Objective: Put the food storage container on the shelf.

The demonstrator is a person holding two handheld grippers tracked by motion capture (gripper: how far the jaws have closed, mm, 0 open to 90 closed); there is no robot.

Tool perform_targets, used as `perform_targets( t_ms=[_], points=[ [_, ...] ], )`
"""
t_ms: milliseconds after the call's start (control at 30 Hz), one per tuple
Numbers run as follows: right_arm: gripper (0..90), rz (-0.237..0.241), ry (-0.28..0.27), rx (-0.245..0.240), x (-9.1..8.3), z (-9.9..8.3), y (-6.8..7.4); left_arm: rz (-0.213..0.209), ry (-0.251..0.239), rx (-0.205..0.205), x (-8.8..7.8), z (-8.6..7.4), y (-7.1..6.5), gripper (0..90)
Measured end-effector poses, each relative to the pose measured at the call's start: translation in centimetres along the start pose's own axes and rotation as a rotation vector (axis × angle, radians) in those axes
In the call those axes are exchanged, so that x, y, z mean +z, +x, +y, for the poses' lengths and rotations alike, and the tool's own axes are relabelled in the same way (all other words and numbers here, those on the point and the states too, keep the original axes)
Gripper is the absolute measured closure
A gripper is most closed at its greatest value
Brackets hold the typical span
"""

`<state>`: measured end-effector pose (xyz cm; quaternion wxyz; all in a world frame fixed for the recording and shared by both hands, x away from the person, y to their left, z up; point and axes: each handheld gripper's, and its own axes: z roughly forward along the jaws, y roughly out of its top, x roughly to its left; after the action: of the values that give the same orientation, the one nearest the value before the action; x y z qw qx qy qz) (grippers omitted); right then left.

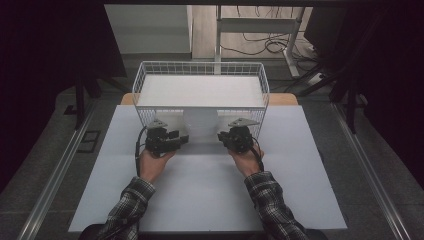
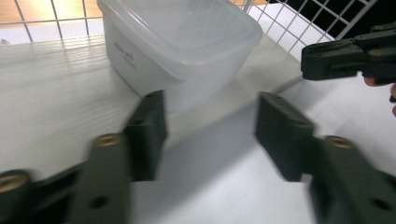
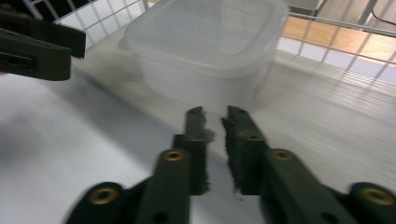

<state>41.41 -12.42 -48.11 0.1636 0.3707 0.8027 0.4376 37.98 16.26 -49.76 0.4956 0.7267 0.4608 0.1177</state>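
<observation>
A translucent lidded plastic container stands on a pale board under the white wire rack, near the board's front edge. My left gripper sits just left of it, low over the table. In the left gripper view the jaws stand wide apart and empty, with the container ahead of them. My right gripper is just right of the container. In the right gripper view its jaws are nearly together with nothing between them, short of the container.
The rack carries a white shelf panel on top, and wire walls close its sides and back. The pale board forms a low step above the white table. Each gripper faces the other across the container: right, left.
</observation>
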Motion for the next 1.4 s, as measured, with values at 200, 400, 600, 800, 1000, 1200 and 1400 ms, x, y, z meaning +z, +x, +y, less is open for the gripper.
perform_targets(
  t_ms=[200,400,600,800,1000,1200,1400],
  points=[
    [88.8,0.04,-0.028,-0.064,1.3,-0.3,2.2,0.005,0.005,0.032,-1.8,-2.5,-1.0,17.2],
    [88.6,0.025,-0.052,-0.092,4.5,-0.2,5.0,0.032,0.037,0.082,-3.9,-4.7,-1.9,7.1],
    [88.6,-0.021,-0.048,-0.101,7.4,0.1,6.2,0.003,0.011,0.1,-5.8,-5.8,-2.2,5.0],
    [88.7,-0.061,-0.05,-0.095,9.2,0.7,6.7,0.007,0.008,0.092,-6.1,-6.1,-2.0,5.0],
    [86.9,-0.071,-0.044,-0.124,9.1,1.1,7.0,0.011,0.022,0.105,-6.0,-6.2,-2.0,4.9],
    [59.1,0.029,-0.005,-0.134,7.4,0.2,7.4,-0.01,-0.001,0.124,-6.0,-6.2,-2.1,4.4],
    [32.7,0.089,0.02,-0.11,6.4,-0.2,7.0,-0.002,0.012,0.137,-5.8,-6.4,-2.1,4.0]
  ],
)
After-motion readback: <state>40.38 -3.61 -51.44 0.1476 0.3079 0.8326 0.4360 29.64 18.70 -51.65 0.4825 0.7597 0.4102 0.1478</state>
